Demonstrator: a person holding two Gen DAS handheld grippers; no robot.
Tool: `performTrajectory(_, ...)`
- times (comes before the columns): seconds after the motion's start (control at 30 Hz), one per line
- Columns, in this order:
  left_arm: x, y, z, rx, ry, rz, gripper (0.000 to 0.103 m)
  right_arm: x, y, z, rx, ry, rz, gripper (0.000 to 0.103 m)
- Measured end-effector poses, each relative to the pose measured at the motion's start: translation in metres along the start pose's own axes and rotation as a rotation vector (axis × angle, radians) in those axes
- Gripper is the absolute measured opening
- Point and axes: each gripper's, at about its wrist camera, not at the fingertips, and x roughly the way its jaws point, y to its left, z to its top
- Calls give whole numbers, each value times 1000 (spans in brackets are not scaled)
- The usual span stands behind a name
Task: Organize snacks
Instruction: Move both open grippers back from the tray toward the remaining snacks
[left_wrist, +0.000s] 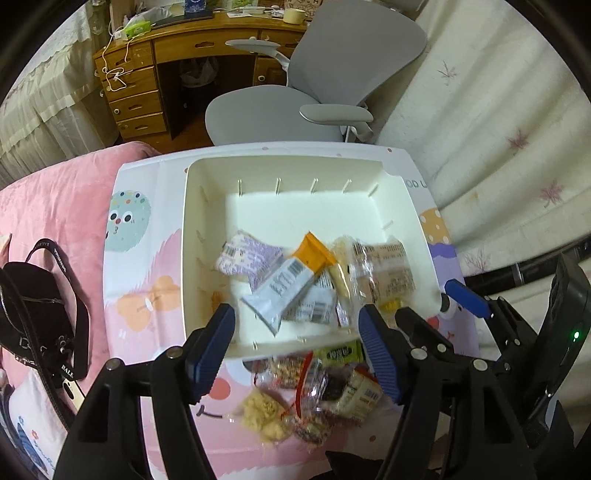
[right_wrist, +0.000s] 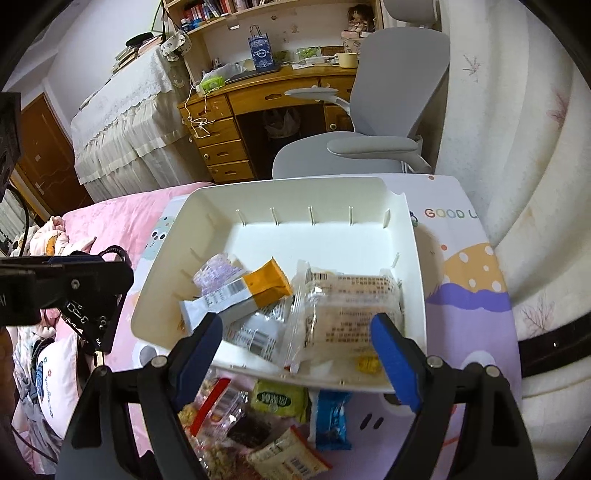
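On the cartoon-print tabletop (left_wrist: 147, 280), left gripper (left_wrist: 295, 343) and right gripper (right_wrist: 295, 354) hover spread and empty over the white bin (left_wrist: 207, 173)

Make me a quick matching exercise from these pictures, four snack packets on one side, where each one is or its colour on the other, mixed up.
Things:
1. orange-ended bar
2. green packet
3. blue packet
4. purple-printed packet

Descriptions:
A. outside the bin, left of the blue one
B. inside the bin, at the far left of the pile
C. outside the bin, nearest its right end
D. inside the bin, white at its other end

Pairs: 1-D, 2-A, 3-C, 4-B
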Motion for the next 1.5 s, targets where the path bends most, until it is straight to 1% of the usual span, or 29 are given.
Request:
performTrajectory(0.13, -11, 1, -20, 3, 5, 1, 68, -13, 3, -13, 14, -2, -1, 83)
performTrajectory(0.33, -29, 6, -51, 7, -11, 4, 68, -33, 6, -33, 41, -12, 5, 83)
performTrajectory(0.4, -33, 10, -62, 5, -18, -7, 71, -38, 7, -41, 53, -8, 4, 83)
performTrajectory(0.43, -34, 11, -66, 5, -18, -13, 74, -40, 7, -44, 61, -6, 5, 83)
performTrajectory(0.47, -34, 14, -71, 1, -17, -14, 74, -42, 6, -48, 70, -3, 8, 83)
performTrajectory(0.73, -25, 37, -109, -15, 32, 14, 74, -44, -2, -81, 190, 47, 29, 83)
performTrajectory(0.9, -13, 49, -124, -26, 71, 35, 77, -34, -11, -99, 286, 119, 46, 83)
performTrajectory(1.07, 7, 57, -134, -34, 142, 36, 77, -20, -18, -114, 391, 189, 70, 83)
performTrajectory(1.17, 19, 56, -139, -28, 180, 31, 78, -9, -23, -123, 455, 251, 72, 83)
performTrajectory(1.3, 35, 54, -142, -18, 223, 33, 80, 4, -23, -135, 508, 321, 72, 83)
performTrajectory(1.5, 61, 51, -150, 15, 292, 29, 80, 20, -23, -151, 573, 394, 68, 83)
